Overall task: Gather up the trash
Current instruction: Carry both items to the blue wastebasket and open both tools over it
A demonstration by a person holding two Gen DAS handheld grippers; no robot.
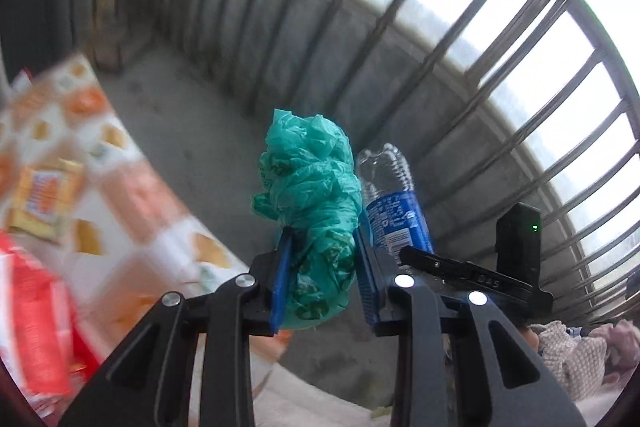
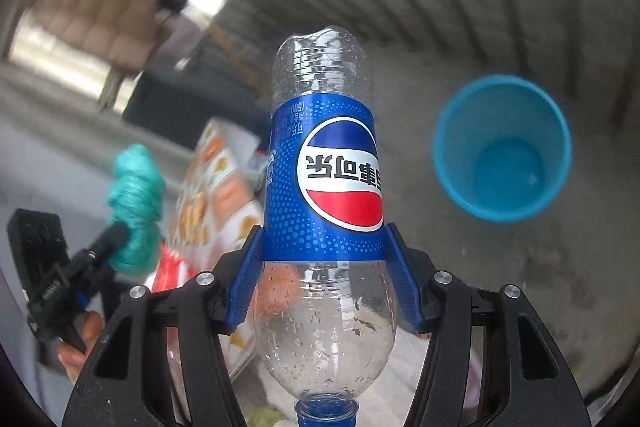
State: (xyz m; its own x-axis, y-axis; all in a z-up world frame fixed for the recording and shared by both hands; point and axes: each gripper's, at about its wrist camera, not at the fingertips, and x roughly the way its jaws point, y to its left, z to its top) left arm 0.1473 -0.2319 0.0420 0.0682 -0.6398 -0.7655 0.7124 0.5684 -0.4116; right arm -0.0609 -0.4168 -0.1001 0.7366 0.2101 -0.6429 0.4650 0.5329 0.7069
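Daylight glares white through the railing (image 1: 460, 39), edges bend fisheye-style, and the left backgrounds smear with blur.

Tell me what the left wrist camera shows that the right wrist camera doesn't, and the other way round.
Only the left wrist view shows the barred railing and the yellow packet. Only the right wrist view shows the blue bin on the floor. Both show the green plastic bag clamped in the left gripper and the Pepsi bottle, held cap-down in the right gripper.

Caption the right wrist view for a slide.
Right gripper clamps an upside-down empty Pepsi bottle by its label; a blue plastic cup lies on the concrete floor beyond.
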